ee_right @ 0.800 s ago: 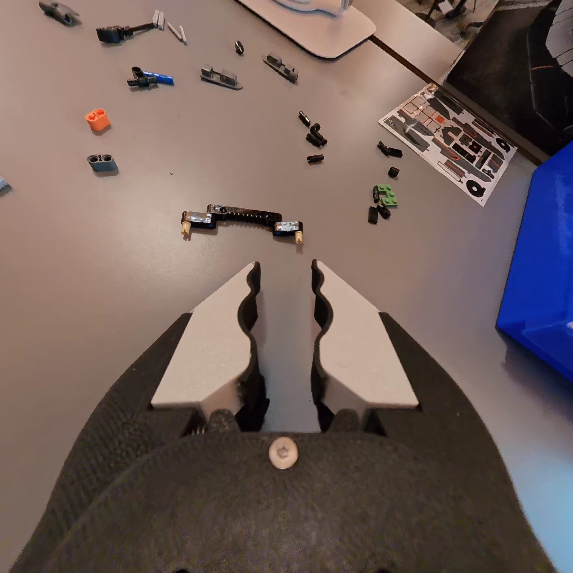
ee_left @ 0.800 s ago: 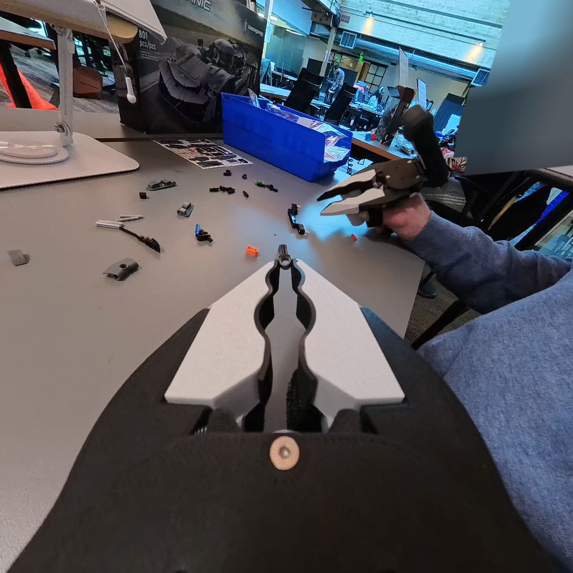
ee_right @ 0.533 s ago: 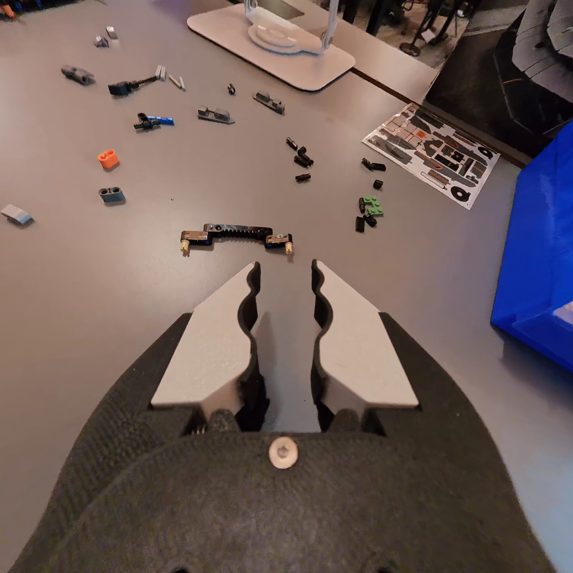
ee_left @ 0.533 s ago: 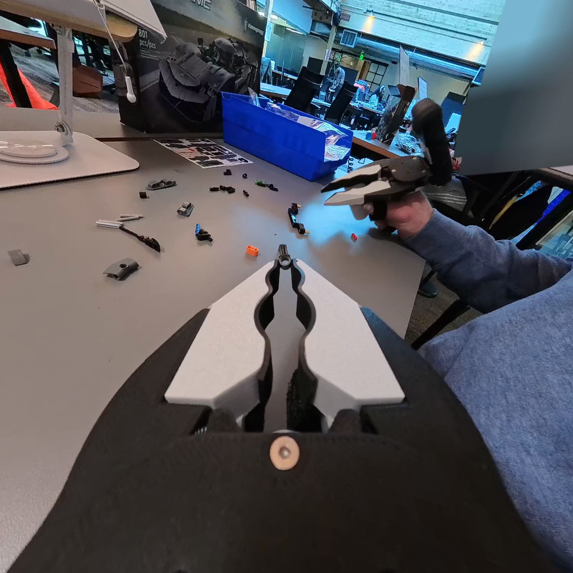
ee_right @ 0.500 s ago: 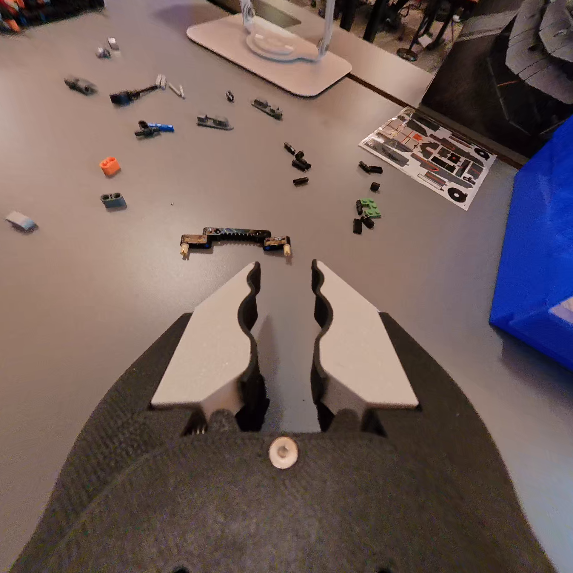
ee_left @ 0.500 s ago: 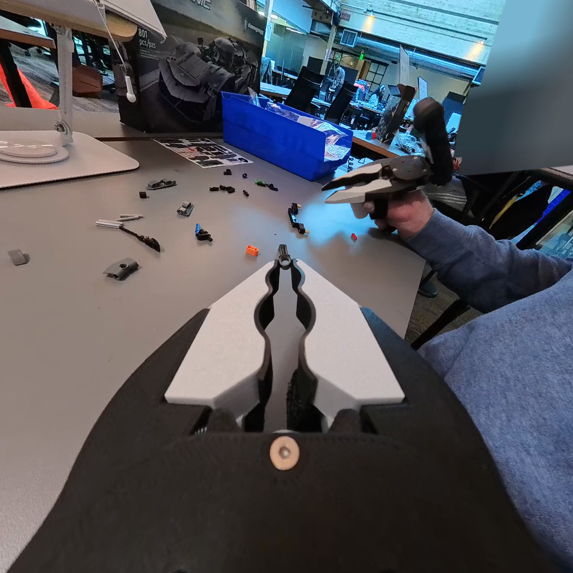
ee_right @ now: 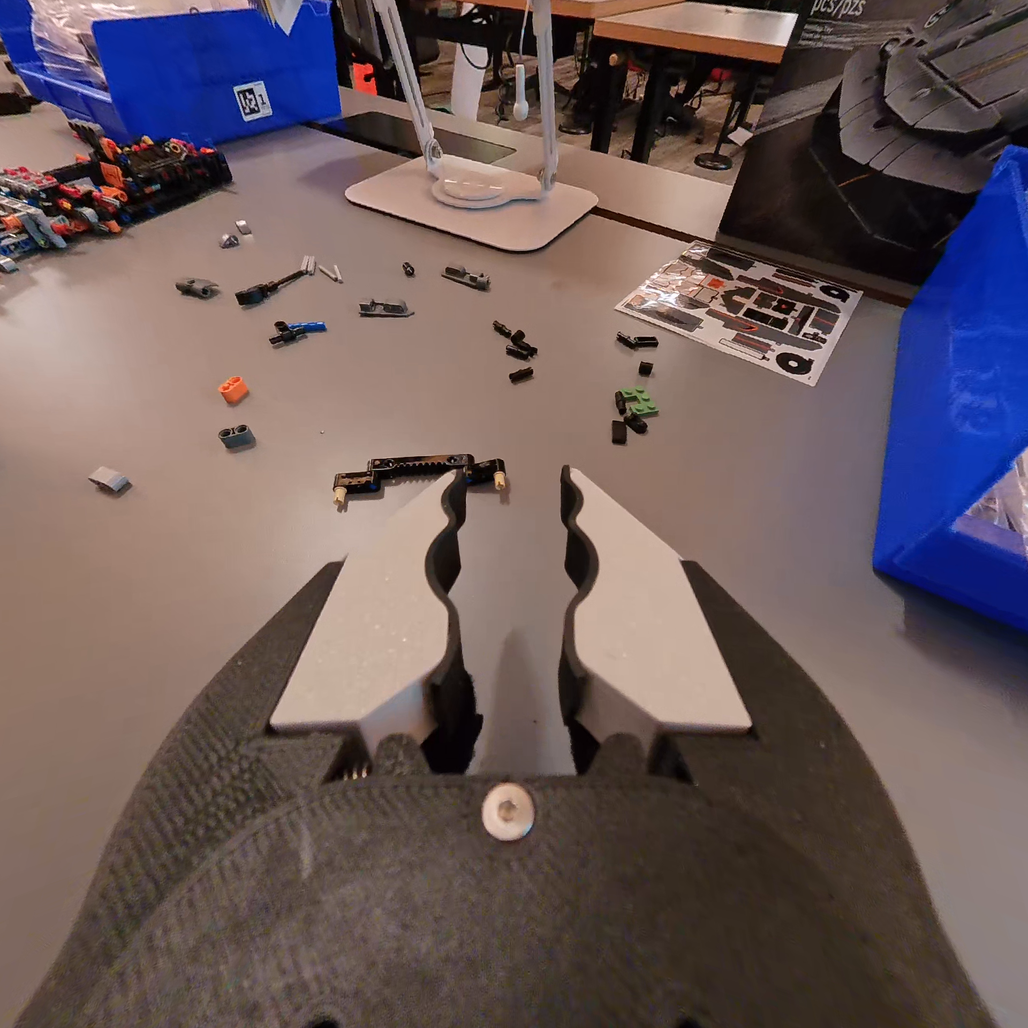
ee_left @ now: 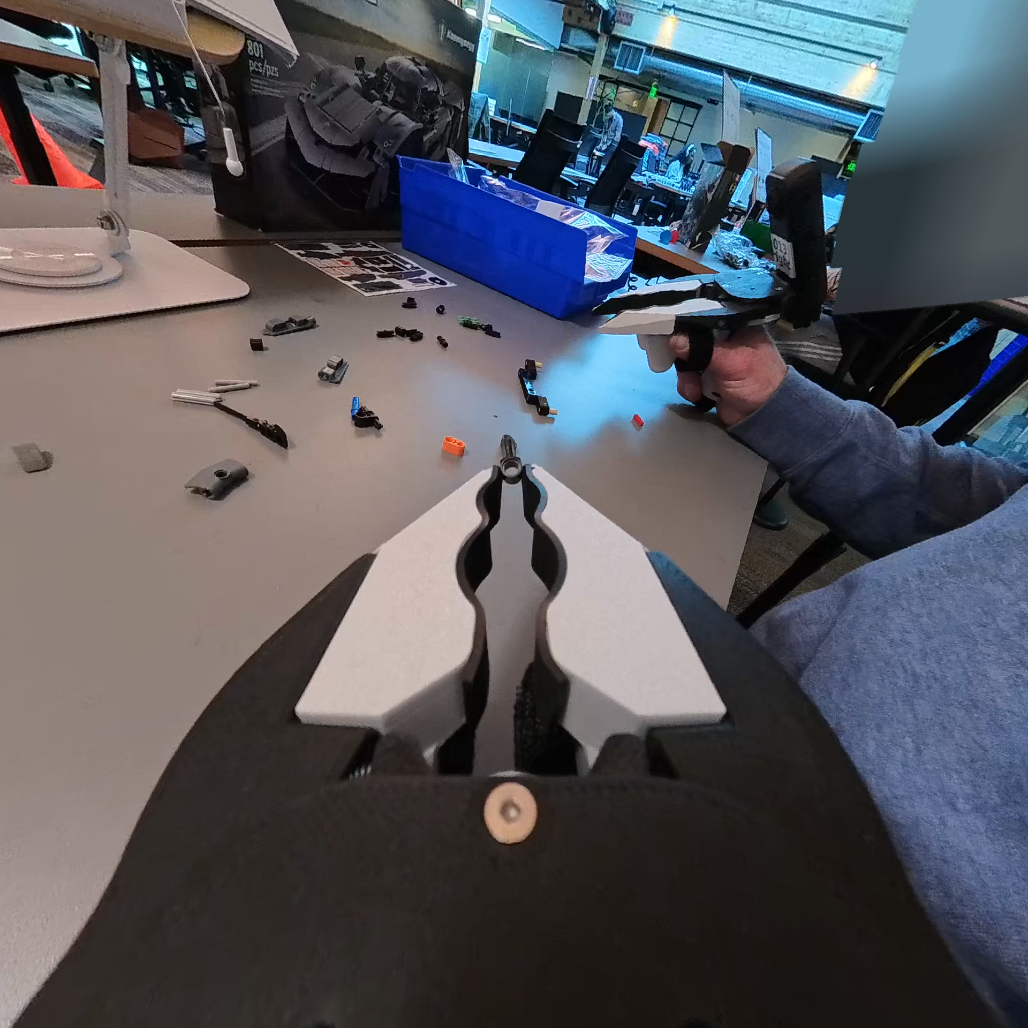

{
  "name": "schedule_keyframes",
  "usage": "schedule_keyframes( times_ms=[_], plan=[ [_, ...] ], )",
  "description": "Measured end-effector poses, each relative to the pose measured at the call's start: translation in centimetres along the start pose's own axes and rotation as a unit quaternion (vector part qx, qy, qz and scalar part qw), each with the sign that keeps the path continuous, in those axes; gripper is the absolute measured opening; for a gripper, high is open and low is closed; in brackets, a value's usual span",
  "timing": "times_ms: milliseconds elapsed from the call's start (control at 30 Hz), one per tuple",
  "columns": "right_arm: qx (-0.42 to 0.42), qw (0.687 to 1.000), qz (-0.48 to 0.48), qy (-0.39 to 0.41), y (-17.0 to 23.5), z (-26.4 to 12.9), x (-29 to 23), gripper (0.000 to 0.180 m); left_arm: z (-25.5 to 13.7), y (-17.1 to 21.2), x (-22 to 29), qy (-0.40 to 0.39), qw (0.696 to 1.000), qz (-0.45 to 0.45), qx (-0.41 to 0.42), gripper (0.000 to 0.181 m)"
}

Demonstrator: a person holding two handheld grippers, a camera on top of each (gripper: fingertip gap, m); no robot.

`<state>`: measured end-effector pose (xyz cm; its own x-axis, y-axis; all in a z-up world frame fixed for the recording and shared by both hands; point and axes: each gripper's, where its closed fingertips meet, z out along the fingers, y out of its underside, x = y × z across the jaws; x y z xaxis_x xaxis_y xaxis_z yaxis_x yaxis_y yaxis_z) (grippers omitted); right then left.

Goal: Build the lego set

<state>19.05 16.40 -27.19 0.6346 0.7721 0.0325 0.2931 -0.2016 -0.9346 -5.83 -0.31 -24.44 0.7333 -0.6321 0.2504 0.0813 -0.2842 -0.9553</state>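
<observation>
Right gripper [ee_right: 509, 473] has lifted and levelled since a moment ago, fingers apart, empty | toothed black bar [ee_right: 420, 470] lies at its 11 o'clock | left gripper [ee_left: 510, 470] pinches a black pin [ee_left: 508, 455] | step: joining pin to bar; next needs the bar steadied.

Open-plan office or lab: rows of desks [ee_left: 662, 245], office chairs [ee_left: 548, 147] (people seated far back), exposed ducts [ee_left: 740, 78].

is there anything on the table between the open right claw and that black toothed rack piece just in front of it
Nothing visible. In the right wrist view the right claw is open, and the black toothed rack piece lies just past its left fingertip, which covers part of it. Only bare grey table surrounds it.
</observation>
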Motion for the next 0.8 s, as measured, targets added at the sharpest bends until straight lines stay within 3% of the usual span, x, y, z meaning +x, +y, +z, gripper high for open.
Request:
schedule_keyframes(
  times_ms=[667, 733, 800],
  plan=[
    [0.0, 1.0, -0.027, 0.001, 0.0, 0.0, -0.6, 0.031, 0.0, 0.1, 0.0, 0.001, 1.0, -0.001, -0.002, 0.004],
    [0.044, 0.996, -0.076, -0.027, -1.5, -0.8, -2.7, 0.023, 0.0, 0.0, 0.0, 0.001, 1.0, -0.001, -0.001, 0.004],
    [0.019, 0.987, -0.112, -0.113, -1.2, -0.8, -7.3, 0.017, 0.0, 0.0, 0.0, 0.0, 1.0, -0.001, -0.001, 0.004]
  ],
)
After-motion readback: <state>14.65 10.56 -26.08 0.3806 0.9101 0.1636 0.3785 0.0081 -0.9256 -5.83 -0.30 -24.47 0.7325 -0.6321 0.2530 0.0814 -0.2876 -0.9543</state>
